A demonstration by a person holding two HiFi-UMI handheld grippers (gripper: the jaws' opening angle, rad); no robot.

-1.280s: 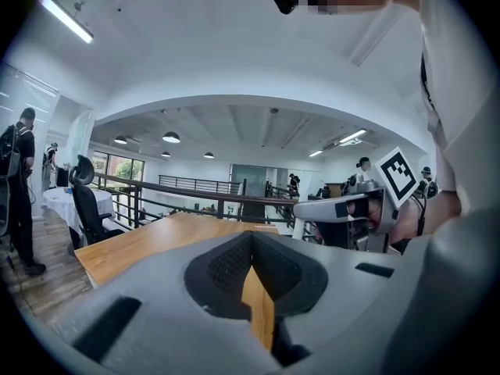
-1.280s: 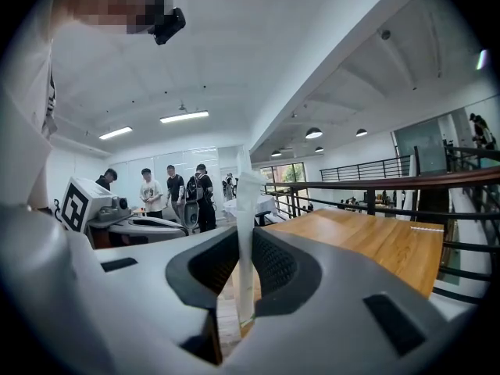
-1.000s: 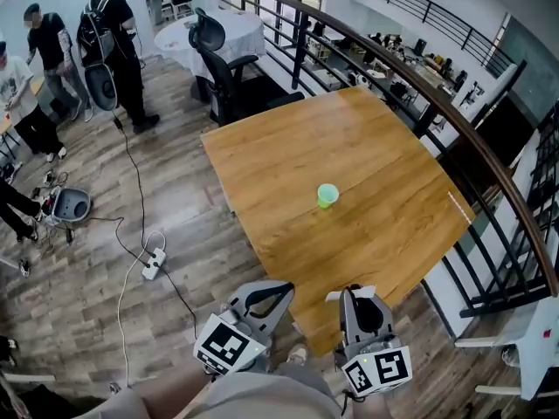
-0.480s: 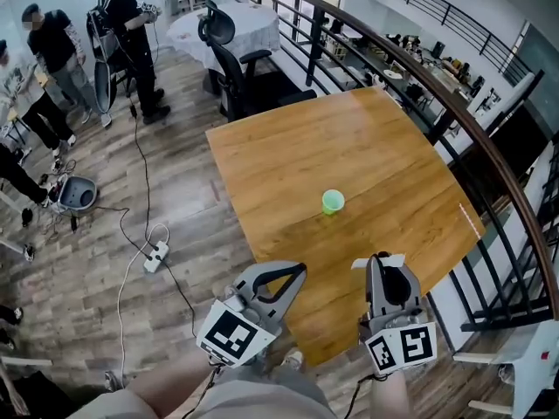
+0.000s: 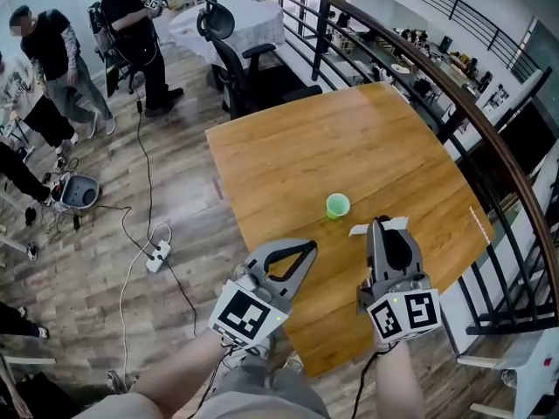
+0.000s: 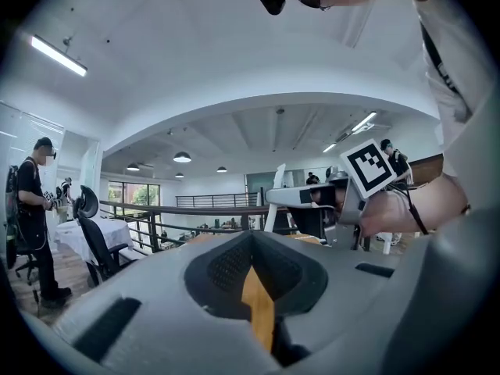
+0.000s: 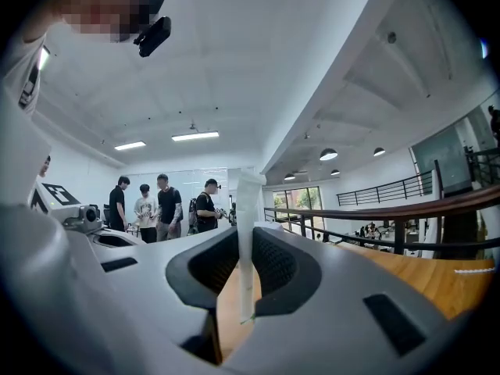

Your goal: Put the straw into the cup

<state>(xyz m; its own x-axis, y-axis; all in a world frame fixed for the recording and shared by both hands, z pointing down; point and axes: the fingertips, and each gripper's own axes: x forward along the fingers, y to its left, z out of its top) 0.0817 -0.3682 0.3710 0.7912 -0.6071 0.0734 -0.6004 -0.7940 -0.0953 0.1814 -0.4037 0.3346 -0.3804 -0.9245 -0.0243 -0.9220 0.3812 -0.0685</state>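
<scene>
Both grippers have neared the cup [image 5: 337,205]; my right gripper [image 5: 379,225] pinches the straw [image 7: 248,233] in its fingers, the left gripper [image 5: 309,248] has fingers closed empty, insertion still ahead.

Bright ceiling lights [image 7: 195,136], heavy fisheye warp, dark vignetted corners.

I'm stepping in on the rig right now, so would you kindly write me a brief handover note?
Left gripper: shut, empty.
Right gripper: shut on the white straw, held crosswise between its jaws.
Green cup: upright on the wooden table, ahead of both grippers, no straw in it.
Done: straw in grip. Left: carry it to the cup and put it in.
</scene>
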